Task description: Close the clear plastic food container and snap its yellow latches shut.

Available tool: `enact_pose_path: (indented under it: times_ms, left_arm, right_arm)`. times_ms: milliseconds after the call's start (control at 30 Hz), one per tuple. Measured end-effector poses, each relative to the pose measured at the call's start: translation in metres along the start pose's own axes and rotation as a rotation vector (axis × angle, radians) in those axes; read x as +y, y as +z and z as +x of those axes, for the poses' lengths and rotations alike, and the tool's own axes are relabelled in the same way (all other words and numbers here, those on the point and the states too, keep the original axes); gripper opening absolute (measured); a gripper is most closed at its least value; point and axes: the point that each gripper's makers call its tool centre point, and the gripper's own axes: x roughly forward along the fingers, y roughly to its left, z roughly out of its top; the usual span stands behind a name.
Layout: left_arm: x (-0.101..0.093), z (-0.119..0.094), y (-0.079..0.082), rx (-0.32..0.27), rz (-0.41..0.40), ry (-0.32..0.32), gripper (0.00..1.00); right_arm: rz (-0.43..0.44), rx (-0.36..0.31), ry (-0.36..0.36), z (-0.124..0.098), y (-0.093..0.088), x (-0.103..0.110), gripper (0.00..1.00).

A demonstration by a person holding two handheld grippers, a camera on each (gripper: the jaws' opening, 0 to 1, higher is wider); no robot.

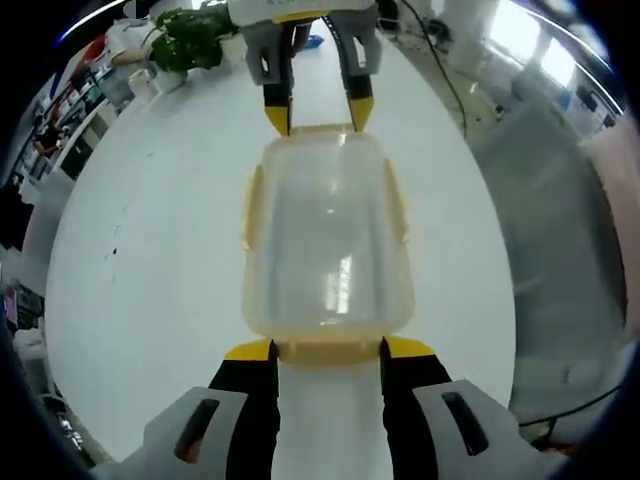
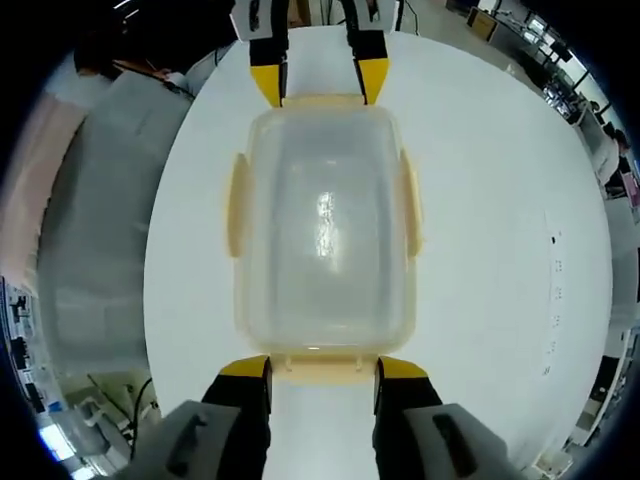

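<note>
Facing each other across the white table [image 1: 150,250], the two grippers bracket the clear container [image 1: 325,240] at its short ends. In the left gripper view, the left gripper [image 1: 328,352] rises from 6 o'clock, its yellow-tipped jaws set moderately apart and straddling the near end latch [image 1: 328,350]; nothing is clamped between them. The right gripper [image 1: 318,110] enters at 12 o'clock, its jaws likewise spread astride the far end latch [image 1: 320,130]. The right gripper view mirrors this arrangement: right gripper [image 2: 322,368] at 6 o'clock, left gripper [image 2: 320,85] at 12 o'clock, container [image 2: 322,230] centred. The lid [image 2: 322,215] appears seated on the base. Side latches [image 2: 237,205] at 3 and 9 o'clock stand slightly flared, apparently not snapped; whether the end latches are locked cannot be told.

Judged step: pressing the end latches down. Good practice is to press both ends together so the box does not slide, pushing each flap squarely toward the wall until it seats, then treating the long-side latches in turn.
</note>
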Motion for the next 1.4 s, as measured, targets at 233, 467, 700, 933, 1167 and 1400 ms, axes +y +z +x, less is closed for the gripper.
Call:
enact_pose_path:
  times_ms: [233, 467, 700, 933, 1167, 1400]
  left_arm:
    - [-0.002, 0.003, 0.001, -0.014, -0.010, -0.006, 0.37]
    - [0.000, 0.005, 0.001, -0.013, -0.002, 0.003, 0.37]
    - [0.000, 0.006, 0.001, -0.012, 0.013, 0.006, 0.38]
    - [0.000, 0.008, 0.000, -0.015, 0.041, 0.025, 0.39]
    - [0.005, 0.003, -0.001, -0.025, 0.023, 0.047, 0.43]
    - [0.007, -0.005, -0.004, -0.045, 0.002, 0.054, 0.42]
  right_arm:
    - [0.002, 0.006, 0.002, 0.000, -0.002, 0.001, 0.37]
    - [0.003, 0.013, -0.004, 0.001, -0.003, -0.001, 0.38]
    - [-0.004, 0.014, -0.004, 0.002, -0.004, 0.001, 0.38]
    - [0.010, 0.001, -0.002, 0.003, -0.006, 0.003, 0.38]
    - [0.019, 0.025, -0.022, -0.001, -0.016, 0.001, 0.41]
    - [0.075, -0.035, -0.064, -0.010, -0.011, -0.007, 0.38]
